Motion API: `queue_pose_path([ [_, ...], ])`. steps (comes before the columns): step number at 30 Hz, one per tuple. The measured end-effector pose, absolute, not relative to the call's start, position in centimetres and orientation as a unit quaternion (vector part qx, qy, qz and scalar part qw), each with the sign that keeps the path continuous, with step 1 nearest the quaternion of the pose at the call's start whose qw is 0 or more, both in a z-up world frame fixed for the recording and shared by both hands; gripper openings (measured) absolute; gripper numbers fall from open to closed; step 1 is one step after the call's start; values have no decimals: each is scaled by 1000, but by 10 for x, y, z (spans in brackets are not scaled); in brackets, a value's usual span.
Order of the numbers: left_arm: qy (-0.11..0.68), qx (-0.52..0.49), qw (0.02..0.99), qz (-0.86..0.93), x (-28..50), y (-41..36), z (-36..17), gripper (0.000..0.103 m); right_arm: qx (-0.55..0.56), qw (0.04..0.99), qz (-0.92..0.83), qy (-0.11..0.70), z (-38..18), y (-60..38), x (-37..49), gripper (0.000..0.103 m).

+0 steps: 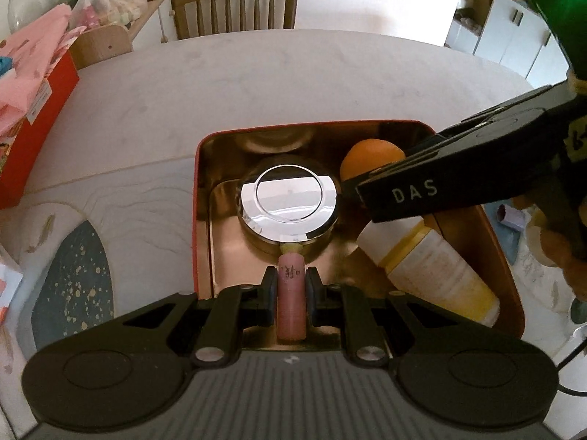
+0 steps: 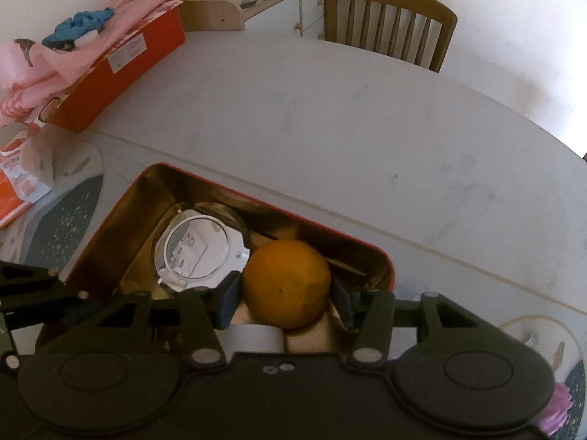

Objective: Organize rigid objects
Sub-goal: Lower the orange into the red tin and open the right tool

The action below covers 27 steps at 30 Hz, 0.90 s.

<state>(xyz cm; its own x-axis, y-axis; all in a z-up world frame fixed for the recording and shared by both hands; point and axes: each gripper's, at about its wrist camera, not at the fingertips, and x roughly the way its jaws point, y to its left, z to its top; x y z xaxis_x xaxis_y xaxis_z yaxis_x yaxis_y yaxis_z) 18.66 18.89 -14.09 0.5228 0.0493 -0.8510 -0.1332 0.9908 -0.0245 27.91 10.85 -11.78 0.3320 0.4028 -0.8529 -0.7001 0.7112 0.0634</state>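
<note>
A red tin box point(image 1: 196, 220) with a shiny gold inside stands on the table. My left gripper point(image 1: 291, 275) is shut on a pink tube point(image 1: 291, 308), held low over the tin's near end; the tube's tip reaches a round chrome-lidded jar point(image 1: 290, 201). A white bottle with yellow ends point(image 1: 436, 271) lies along the tin's right side. My right gripper point(image 2: 286, 293) is shut on an orange point(image 2: 286, 275), both pads against its sides, down inside the tin point(image 2: 110, 220) next to the chrome jar point(image 2: 198, 253). In the left wrist view the right gripper point(image 1: 367, 183) comes in from the right.
A red carton draped with pink cloth point(image 2: 121, 62) sits at the table's far left. A wooden chair point(image 1: 234, 7) stands behind the table. A patterned placemat point(image 1: 73, 275) lies under and left of the tin. A brown plush toy point(image 1: 557, 253) sits to its right.
</note>
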Motion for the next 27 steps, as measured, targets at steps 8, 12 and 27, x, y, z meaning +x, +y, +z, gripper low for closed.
queue_pose_path([
  [8, 495, -33, 866, 58, 189, 186, -141, 16, -159, 803, 356, 451, -104, 105, 273, 53],
  [12, 498, -31, 865, 61, 187, 184, -141, 16, -151, 806, 359, 446, -96, 99, 268, 58],
  [27, 472, -58, 878, 59, 163, 175, -116, 16, -112, 820, 371, 421, -60, 57, 236, 64],
])
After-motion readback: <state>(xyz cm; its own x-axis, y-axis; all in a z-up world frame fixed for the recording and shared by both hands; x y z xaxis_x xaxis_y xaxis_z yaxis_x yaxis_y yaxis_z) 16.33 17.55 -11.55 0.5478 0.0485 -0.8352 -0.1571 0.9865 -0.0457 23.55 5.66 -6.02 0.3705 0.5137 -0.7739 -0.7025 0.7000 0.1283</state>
